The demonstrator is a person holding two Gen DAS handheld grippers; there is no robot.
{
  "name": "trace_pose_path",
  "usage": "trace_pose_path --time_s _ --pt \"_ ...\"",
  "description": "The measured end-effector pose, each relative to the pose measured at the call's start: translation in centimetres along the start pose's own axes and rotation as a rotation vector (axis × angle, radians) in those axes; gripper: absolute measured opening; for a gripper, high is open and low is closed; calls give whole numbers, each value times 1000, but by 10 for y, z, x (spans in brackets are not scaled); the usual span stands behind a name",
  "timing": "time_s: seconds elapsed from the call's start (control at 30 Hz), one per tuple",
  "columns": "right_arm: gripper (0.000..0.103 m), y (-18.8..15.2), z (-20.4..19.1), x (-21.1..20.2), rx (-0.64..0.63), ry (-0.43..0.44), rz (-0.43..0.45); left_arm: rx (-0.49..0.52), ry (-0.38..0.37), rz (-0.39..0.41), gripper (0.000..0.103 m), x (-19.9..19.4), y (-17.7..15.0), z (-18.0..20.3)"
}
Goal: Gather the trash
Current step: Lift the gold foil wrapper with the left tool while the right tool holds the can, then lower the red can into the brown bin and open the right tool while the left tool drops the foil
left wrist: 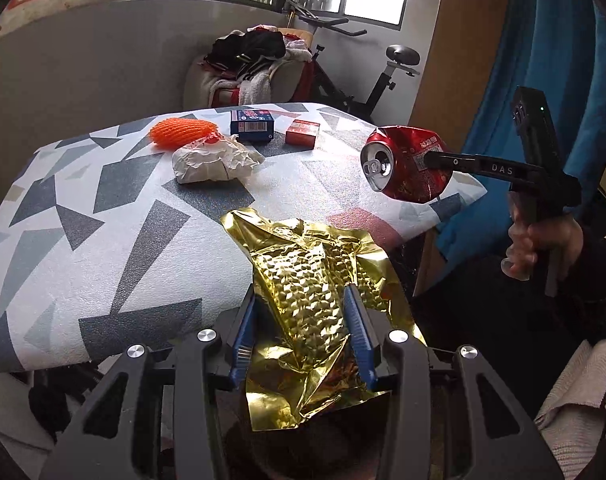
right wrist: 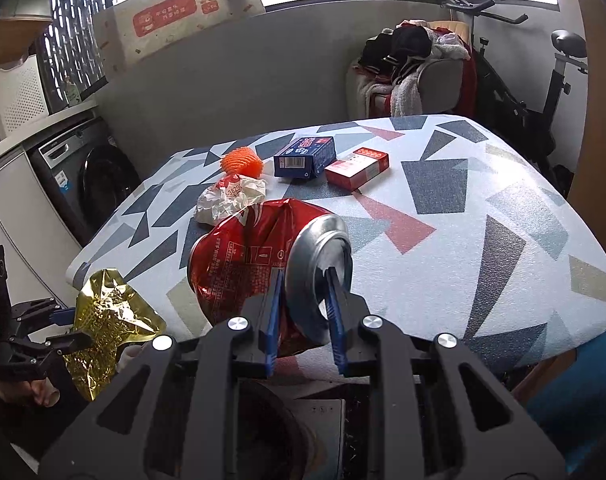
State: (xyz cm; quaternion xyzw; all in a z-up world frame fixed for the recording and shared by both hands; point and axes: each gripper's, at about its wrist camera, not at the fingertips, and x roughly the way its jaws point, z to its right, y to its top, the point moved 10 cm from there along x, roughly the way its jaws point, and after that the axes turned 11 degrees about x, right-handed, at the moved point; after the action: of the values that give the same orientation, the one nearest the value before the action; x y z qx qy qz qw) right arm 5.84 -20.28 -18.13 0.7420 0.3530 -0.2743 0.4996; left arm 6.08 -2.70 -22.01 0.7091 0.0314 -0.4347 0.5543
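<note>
A: left gripper [left wrist: 303, 320] clamped on the gold foil wrapper [left wrist: 307, 280]; floppy, slippery; pinch mid-crumple, near table [left wrist: 103, 240] edge.
B: right gripper [right wrist: 303, 300] clenches the crushed can [right wrist: 263, 260] off the near edge; light, dented; grip by the rim.

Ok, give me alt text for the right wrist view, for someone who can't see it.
The right gripper clamps a crushed red can above the near edge of a patterned table. At far left the left gripper holds a gold foil wrapper; crumpled paper, an orange net and two boxes lie behind.
</note>
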Motion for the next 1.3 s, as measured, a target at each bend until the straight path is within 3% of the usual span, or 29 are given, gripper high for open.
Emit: trace_pose_path --time_s 0.47,0.53,0.57,0.6,0.87,1.3 --pt "24 -5 3 0 1 -4 -7 62 -34 -26 43 7 -2 17" --pt "24 -7 2 0 -4 -4 -8 60 -18 -28 52 8 -2 15" --pt "24 -8 1 -1 -6 -3 -9 60 -6 -24 67 7 -2 14" --pt "24 -9 1 0 -9 -3 -10 61 2 -16 74 5 -1 14" --pt "24 -26 -9 2 -58 19 -47 -2 114 9 92 -5 0 -9" --pt "24 -81 -54 18 -232 110 -202 -150 217 76 92 -39 -7 -45"
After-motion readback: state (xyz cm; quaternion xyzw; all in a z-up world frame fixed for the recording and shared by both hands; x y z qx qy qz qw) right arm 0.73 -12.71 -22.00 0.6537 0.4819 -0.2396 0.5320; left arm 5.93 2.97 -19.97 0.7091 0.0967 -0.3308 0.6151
